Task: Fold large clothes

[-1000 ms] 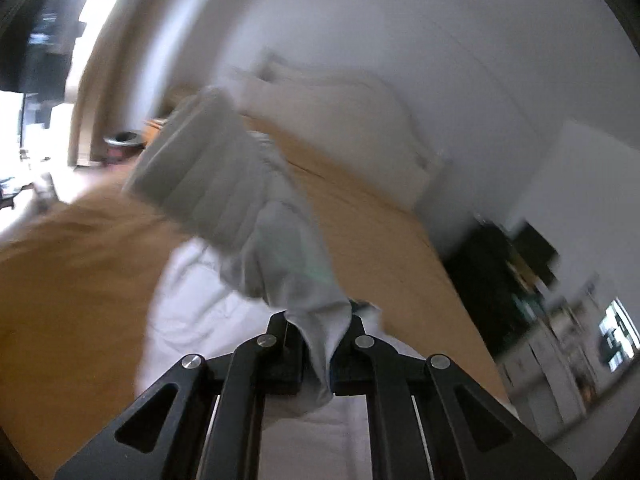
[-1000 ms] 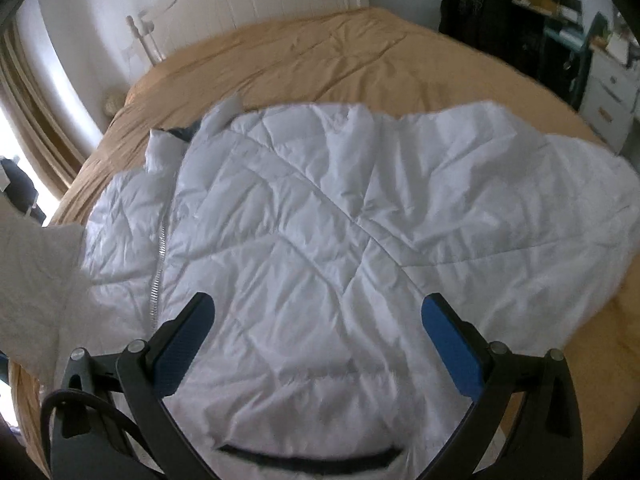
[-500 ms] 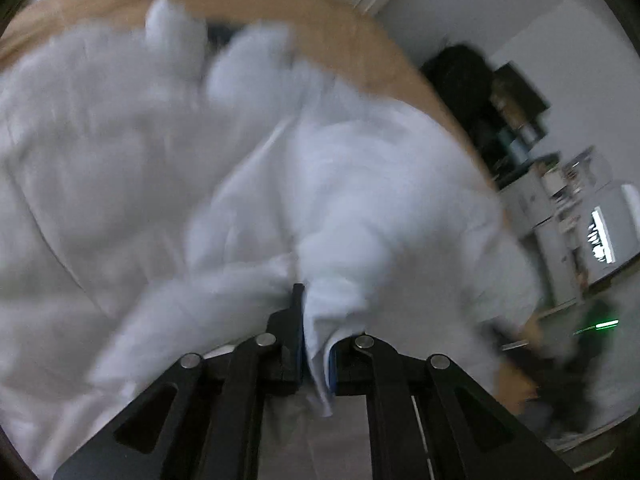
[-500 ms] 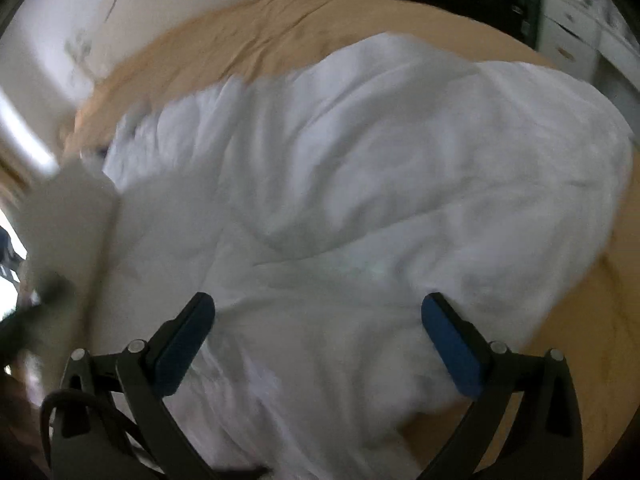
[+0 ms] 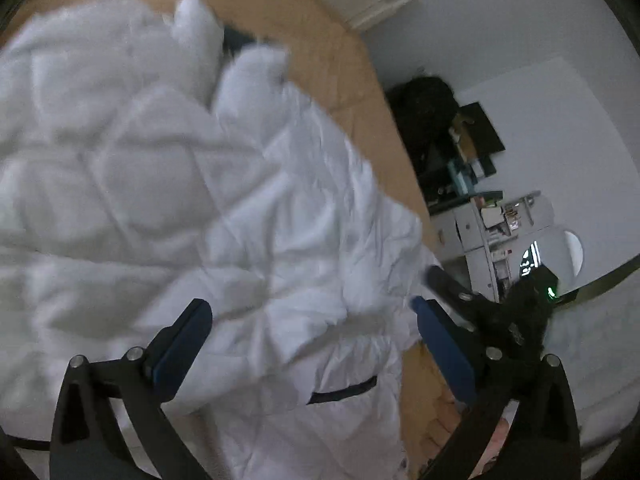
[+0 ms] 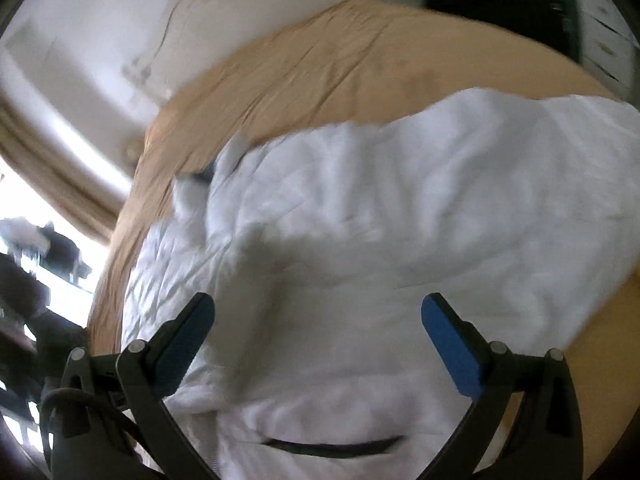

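Note:
A white quilted puffer jacket point(image 5: 200, 200) lies spread on a bed with a tan cover point(image 5: 344, 64). Its collar point(image 5: 224, 48) points to the far end and a dark pocket slit point(image 5: 344, 392) shows near me. My left gripper point(image 5: 308, 332) is open and empty just above the jacket. In the right wrist view the same jacket point(image 6: 380, 240) fills the middle, with a dark pocket slit point(image 6: 336, 448) at the bottom. My right gripper point(image 6: 316, 332) is open and empty above it. The right gripper's fingers point(image 5: 444, 280) also show in the left wrist view.
The tan bed cover point(image 6: 340, 72) extends past the jacket to a white headboard point(image 6: 100, 40). Dark clothing and shelves point(image 5: 440, 128) and white drawers point(image 5: 492, 236) stand beside the bed. A bright window point(image 6: 48, 272) with curtains is on the left.
My left gripper was shut on a sleeve of the jacket, swung it over onto the body, and has now opened and let go. My right gripper has moved closer over the jacket.

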